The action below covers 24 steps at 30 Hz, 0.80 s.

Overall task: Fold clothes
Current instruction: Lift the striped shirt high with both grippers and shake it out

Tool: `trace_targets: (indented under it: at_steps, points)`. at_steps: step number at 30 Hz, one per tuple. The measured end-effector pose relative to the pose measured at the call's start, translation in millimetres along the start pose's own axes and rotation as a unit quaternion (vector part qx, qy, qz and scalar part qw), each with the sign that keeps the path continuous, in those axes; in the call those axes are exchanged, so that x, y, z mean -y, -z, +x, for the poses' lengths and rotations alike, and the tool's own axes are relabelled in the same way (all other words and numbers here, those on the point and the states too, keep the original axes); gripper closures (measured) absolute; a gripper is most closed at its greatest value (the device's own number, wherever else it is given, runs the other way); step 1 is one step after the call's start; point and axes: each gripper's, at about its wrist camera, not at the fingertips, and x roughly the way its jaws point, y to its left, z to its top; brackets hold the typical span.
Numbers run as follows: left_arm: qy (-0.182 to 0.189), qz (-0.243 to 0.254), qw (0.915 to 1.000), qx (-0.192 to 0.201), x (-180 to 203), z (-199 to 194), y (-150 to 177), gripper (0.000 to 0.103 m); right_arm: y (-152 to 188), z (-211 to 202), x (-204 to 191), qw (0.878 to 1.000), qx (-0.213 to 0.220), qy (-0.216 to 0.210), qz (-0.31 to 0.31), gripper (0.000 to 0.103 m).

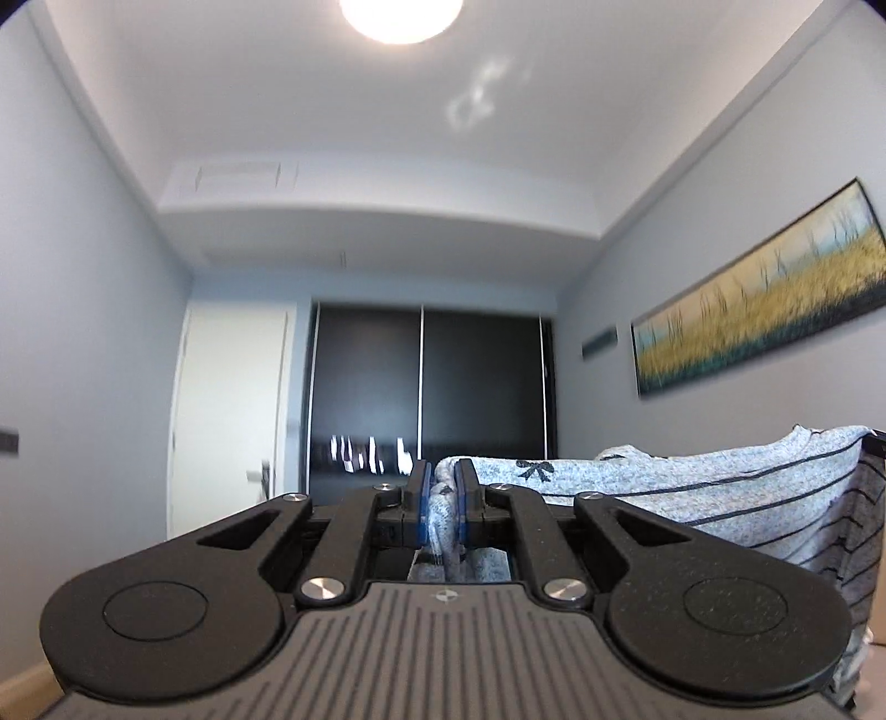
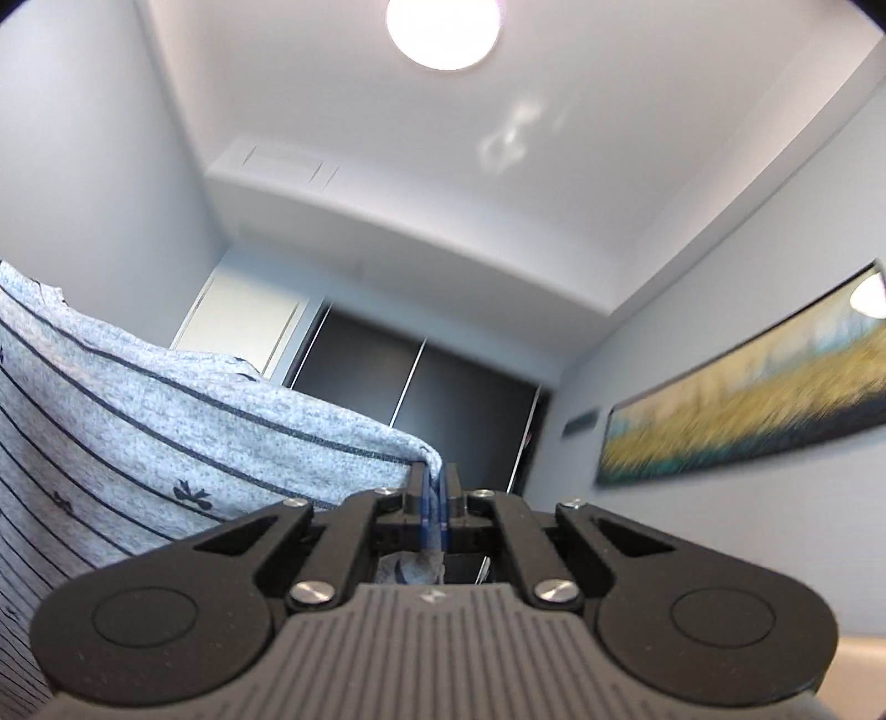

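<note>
Each gripper, left point(image 1: 443, 493) and right point(image 2: 434, 493), pinches a top corner of the soft, light, floppy shirt point(image 1: 692, 498), below the ceiling lamp point(image 1: 401, 16).

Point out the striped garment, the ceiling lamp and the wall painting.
striped garment point(image 1: 692, 498), left wrist view, on the light knit stretched to the right of the fingers.
ceiling lamp point(image 2: 444, 27), right wrist view, on the middle of the glowing disc.
wall painting point(image 1: 769, 288), left wrist view, on the yellow field in the canvas.
</note>
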Motion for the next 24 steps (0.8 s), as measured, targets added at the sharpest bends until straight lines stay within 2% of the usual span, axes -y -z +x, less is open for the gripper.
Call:
trace_targets:
  at_steps: [4, 8, 11, 13, 15, 17, 20, 22, 24]
  points:
    - [-0.004, 0.013, 0.9989, 0.046, 11.7, -22.0, -21.6, 0.096, -20.9, -24.4, 11.1, 0.999, 0.042, 0.024, 0.002, 0.099]
    - [-0.011, 0.017, 0.9979, 0.062, 19.7, -33.3, -27.5, 0.096, -28.9, -39.5, 20.8, 0.997, 0.064, 0.037, 0.009, 0.099]
    - [-0.017, 0.014, 0.9986, 0.048, 20.0, -30.9, -27.5, 0.096, -27.9, -39.3, 24.9, 0.997, 0.061, 0.039, 0.014, 0.099]
    - [-0.030, 0.023, 0.9985, 0.041, 21.6, -24.5, -21.8, 0.103, -20.8, -31.6, 23.5, 0.998, 0.048, 0.036, 0.018, 0.099]
    - [-0.044, 0.036, 0.9978, 0.035, 22.0, -16.2, -15.6, 0.103, -11.2, -22.7, 20.9, 0.999, 0.030, 0.027, 0.018, 0.099]
    - [-0.033, 0.025, 0.9992, 0.003, 19.2, -0.6, -3.1, 0.103, 2.9, -10.8, 15.1, 1.000, 0.002, 0.005, 0.027, 0.099]
    - [0.000, 0.022, 0.9973, -0.070, 21.1, 31.6, 35.8, 0.103, 29.8, 6.4, -8.1, 0.999, -0.041, -0.027, 0.011, 0.099]
    - [0.027, 0.006, 0.9913, -0.128, 21.0, 51.4, 71.6, 0.103, 48.6, 16.1, -26.7, 0.997, -0.067, -0.044, -0.009, 0.099]
    - [0.053, -0.009, 0.9793, -0.195, 21.7, 71.3, 115.1, 0.103, 69.3, 27.5, -40.1, 0.993, -0.099, -0.058, -0.024, 0.099]
